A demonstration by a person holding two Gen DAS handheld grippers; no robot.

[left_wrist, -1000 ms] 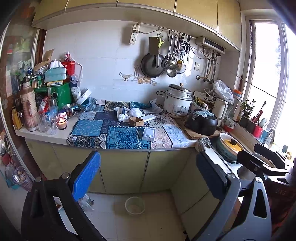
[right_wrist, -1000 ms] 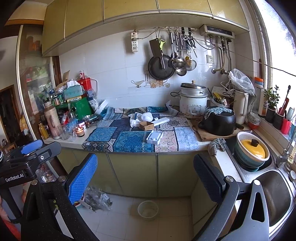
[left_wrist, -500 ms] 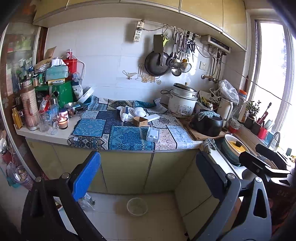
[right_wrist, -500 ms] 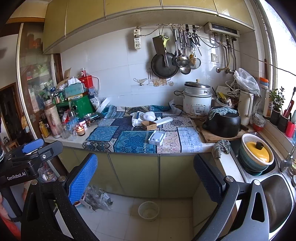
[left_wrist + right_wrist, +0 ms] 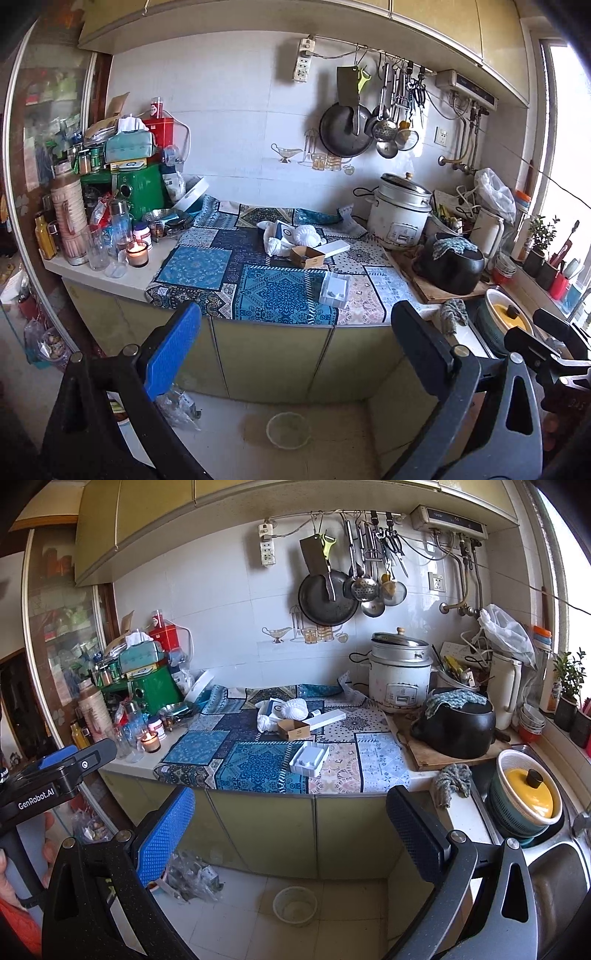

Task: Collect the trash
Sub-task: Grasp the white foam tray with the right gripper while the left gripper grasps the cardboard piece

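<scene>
Trash lies on the patterned cloth (image 5: 207,267) on the counter: crumpled white paper and wrappers (image 5: 291,236) (image 5: 284,710), a small open brown carton (image 5: 308,256) (image 5: 293,729), a flat white box (image 5: 336,247) (image 5: 327,716) and a white plastic tray (image 5: 334,290) (image 5: 308,758) near the front edge. My left gripper (image 5: 295,350) is open and empty, in front of the cabinets below the counter. My right gripper (image 5: 291,829) is open and empty at the same height. The left gripper also shows at the left of the right wrist view (image 5: 66,764).
A small bin (image 5: 294,904) (image 5: 288,430) stands on the floor below. A lit candle (image 5: 137,254) and jars crowd the counter's left. A rice cooker (image 5: 400,677), black pot (image 5: 456,731), and a sink with a yellow-lidded pot (image 5: 528,794) are at the right.
Both grippers have moved a little forward towards the counter; the counter and trash appear larger. Jaws stay open.
</scene>
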